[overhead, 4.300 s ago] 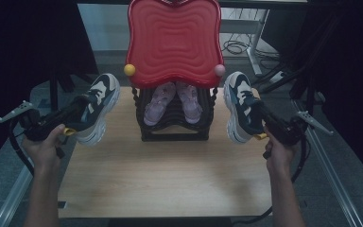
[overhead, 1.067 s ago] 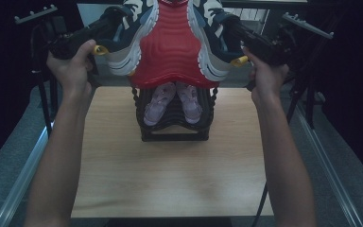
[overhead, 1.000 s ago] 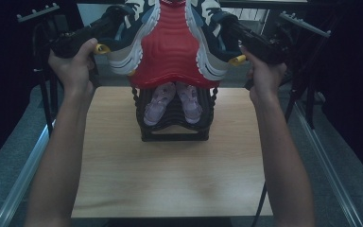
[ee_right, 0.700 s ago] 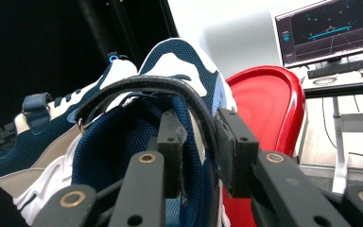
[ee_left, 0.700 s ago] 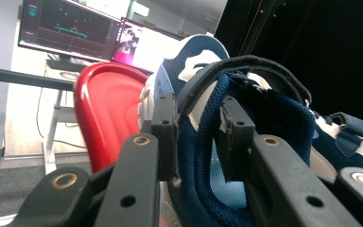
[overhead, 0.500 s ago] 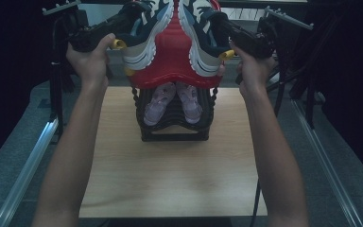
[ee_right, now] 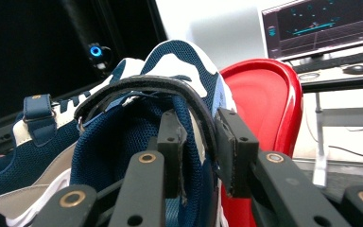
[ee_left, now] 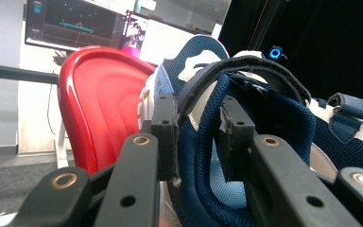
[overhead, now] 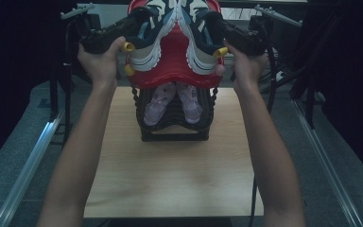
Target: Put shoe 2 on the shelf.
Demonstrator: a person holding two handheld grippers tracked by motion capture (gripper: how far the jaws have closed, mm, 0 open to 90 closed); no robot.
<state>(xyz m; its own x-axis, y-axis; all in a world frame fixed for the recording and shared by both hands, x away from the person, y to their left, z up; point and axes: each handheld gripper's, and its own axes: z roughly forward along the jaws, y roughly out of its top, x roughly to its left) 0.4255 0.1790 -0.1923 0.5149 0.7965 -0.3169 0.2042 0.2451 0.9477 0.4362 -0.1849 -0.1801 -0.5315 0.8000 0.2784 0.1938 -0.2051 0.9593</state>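
Left claw (overhead: 139, 35) pinching left sneaker (overhead: 153, 30) by collar, right claw (overhead: 208, 33) pinching right sneaker (overhead: 196, 33). Keep both level, lower together onto red tray (overhead: 172, 71), soles 1st.

Lab recording bay: data monitor (ee_right: 322, 26) and keyboard (ee_right: 342, 59) on desk behind red tray (ee_right: 264, 109), dark curtains beside
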